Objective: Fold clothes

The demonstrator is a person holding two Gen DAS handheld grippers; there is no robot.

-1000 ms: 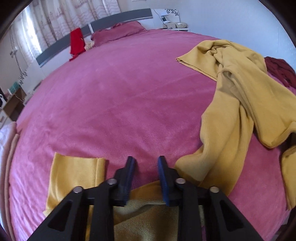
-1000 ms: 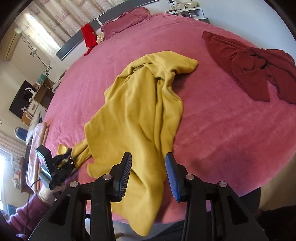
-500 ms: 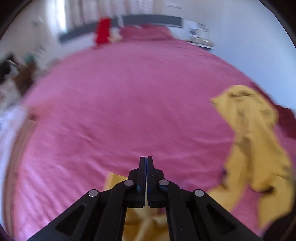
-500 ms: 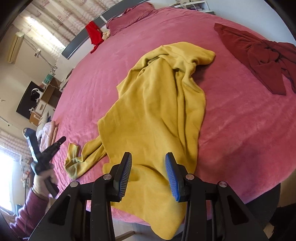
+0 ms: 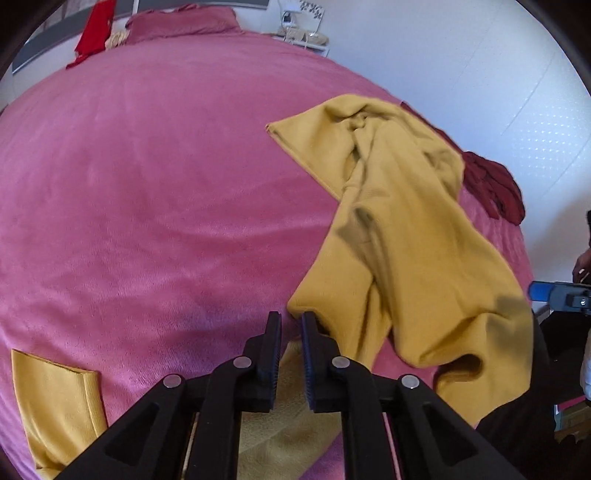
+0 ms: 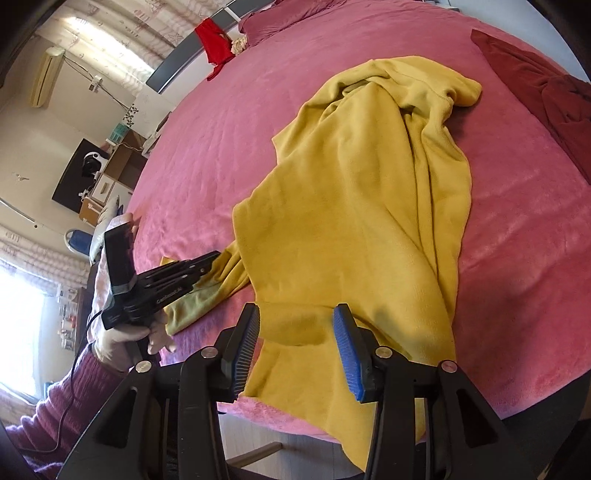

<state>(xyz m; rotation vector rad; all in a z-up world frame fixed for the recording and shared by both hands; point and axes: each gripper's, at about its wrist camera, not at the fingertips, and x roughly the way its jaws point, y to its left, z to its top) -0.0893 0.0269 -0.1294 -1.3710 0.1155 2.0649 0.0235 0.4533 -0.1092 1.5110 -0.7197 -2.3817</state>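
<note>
The left gripper (image 5: 290, 321) is hovering low over the pink bedspread (image 5: 155, 192), and its two black fingers are standing only a narrow gap apart, with nothing caught between them. Yellow cloth is lying under and behind the fingers, but it is not pinched. Just beside the right fingertip (image 5: 307, 321) a folded edge of the yellow garment (image 5: 406, 236) is starting. In the right wrist view the same left gripper (image 6: 212, 258) is pointing at the thin sleeve part of the garment, near the bed edge, and a hand in a light glove (image 6: 125, 338) with a dark red knitted cuff is holding it.

The right gripper (image 6: 295, 317) is released, with its blue-padded fingers spread wide. It is hanging above the near hem of the yellow garment (image 6: 354, 206), not touching it as far as I can tell.

The garment itself is lying crumpled and long across the bedspread (image 6: 524, 280), from the far middle of the bed down to the near edge, where one part is hanging over the side. The end of its sleeve (image 5: 55, 398) is lying flat on the bedspread to the left of the left gripper.

Farther out, a dark red garment (image 6: 554, 99) is lying on the bed beyond the yellow one. At the head of the bed a pink pillow (image 5: 184, 22) is resting, and a bright red cloth (image 6: 216, 40) is hanging on the grey headboard (image 6: 177, 62).
</note>
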